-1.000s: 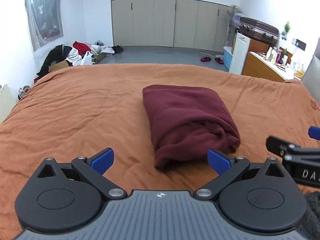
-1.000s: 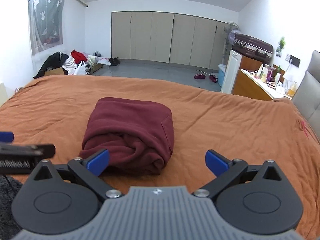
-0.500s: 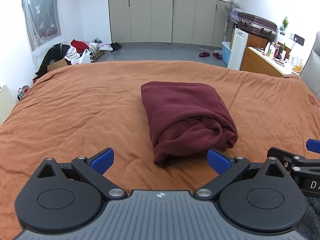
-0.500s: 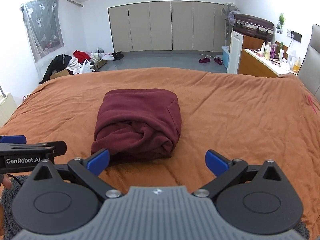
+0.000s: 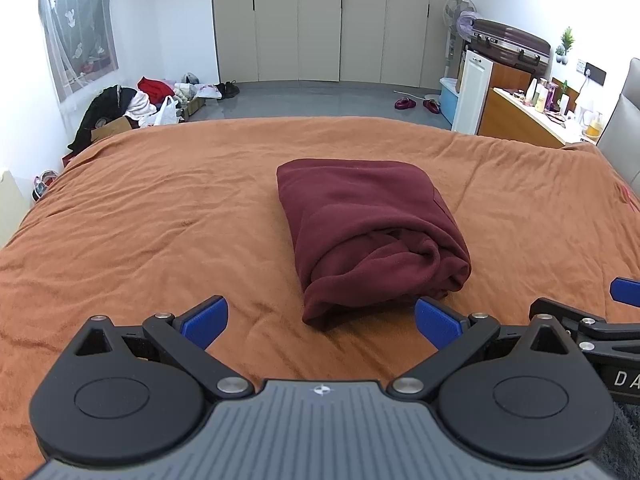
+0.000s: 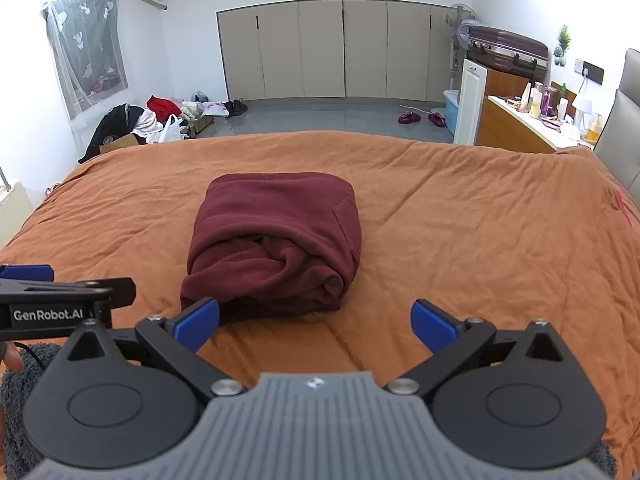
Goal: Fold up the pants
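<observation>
Both grippers have pulled back toward the near edge of the bed over the last second, so the pants sit a little farther ahead than before. Nearest, the left gripper (image 5: 320, 318) has its blue fingers spread wide and empty; the right gripper (image 6: 314, 320) is likewise spread apart, holding nothing. Just beyond them lies the folded bundle of dark maroon fleece pants (image 6: 276, 240), ahead and slightly right of the left gripper, ahead and slightly left of the right gripper, so it lies between the two, about equally near each. Its long axis runs away from the grippers, bunched rolled end nearest. It rests on the rust-orange bedspread (image 5: 160, 208). The fold looks essentially finished.
</observation>
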